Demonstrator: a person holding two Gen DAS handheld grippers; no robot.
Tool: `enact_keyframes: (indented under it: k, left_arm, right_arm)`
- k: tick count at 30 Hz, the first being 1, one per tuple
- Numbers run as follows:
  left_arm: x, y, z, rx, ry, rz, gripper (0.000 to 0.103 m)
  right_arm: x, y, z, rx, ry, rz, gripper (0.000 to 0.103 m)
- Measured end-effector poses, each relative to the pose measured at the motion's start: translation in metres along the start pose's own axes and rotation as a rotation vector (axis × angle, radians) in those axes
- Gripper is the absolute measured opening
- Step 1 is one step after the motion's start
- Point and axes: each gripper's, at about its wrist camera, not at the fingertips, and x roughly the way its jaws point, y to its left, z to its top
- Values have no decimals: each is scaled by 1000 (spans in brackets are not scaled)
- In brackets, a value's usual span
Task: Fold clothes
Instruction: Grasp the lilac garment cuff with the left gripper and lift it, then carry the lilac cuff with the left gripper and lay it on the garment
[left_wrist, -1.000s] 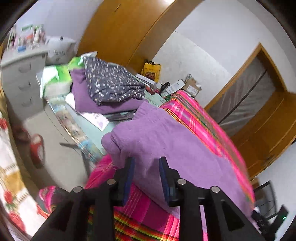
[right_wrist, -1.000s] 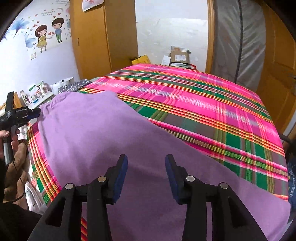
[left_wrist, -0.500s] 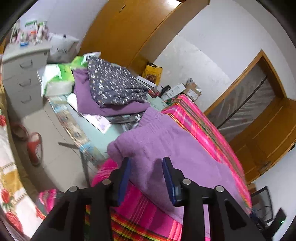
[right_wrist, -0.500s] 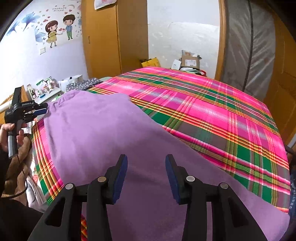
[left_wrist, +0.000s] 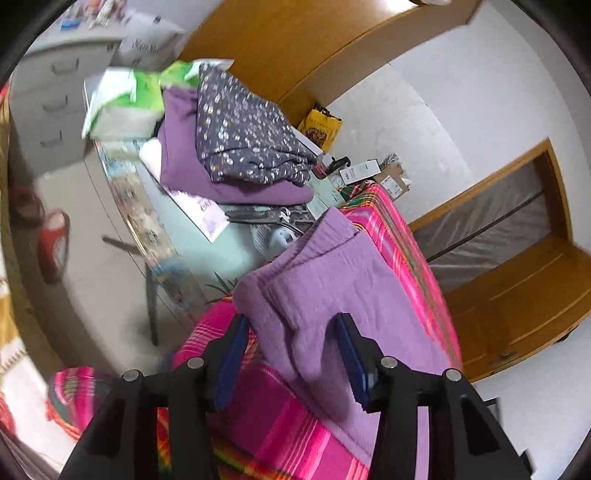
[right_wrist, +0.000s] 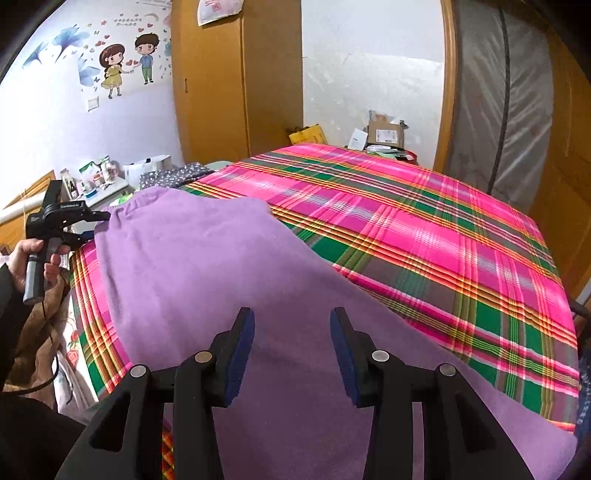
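A lilac garment (right_wrist: 207, 273) lies spread on the pink plaid bed cover (right_wrist: 424, 236). In the left wrist view its folded waistband end (left_wrist: 332, 280) lies at the bed's edge. My left gripper (left_wrist: 291, 354) is open, its jaws on either side of that end, holding nothing. It also shows from the side in the right wrist view (right_wrist: 74, 221), at the garment's far left corner. My right gripper (right_wrist: 291, 343) is open and empty, hovering over the near part of the garment.
A side table (left_wrist: 192, 240) next to the bed holds a folded stack: a purple garment (left_wrist: 229, 184) under a dark floral one (left_wrist: 251, 140). Grey drawers (left_wrist: 48, 103) stand beyond. Wooden wardrobes (right_wrist: 210, 85) and boxes (right_wrist: 384, 133) line the far wall.
My left gripper's jaws have opened wider and it has pulled back slightly from the garment's end. My right gripper has risen a little and stayed open.
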Motion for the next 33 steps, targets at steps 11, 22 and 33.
enact_keyframes:
  k: [11, 22, 33]
  left_arm:
    - [19, 31, 3, -181, 30, -158, 50]
    - [14, 21, 3, -119, -18, -119, 28]
    - [-9, -20, 5, 36, -106, -83, 18]
  right_arm:
    - [3, 2, 3, -5, 2, 7, 44]
    - [7, 0, 3, 5, 15, 6, 44]
    - [11, -1, 0, 15, 28, 7, 44]
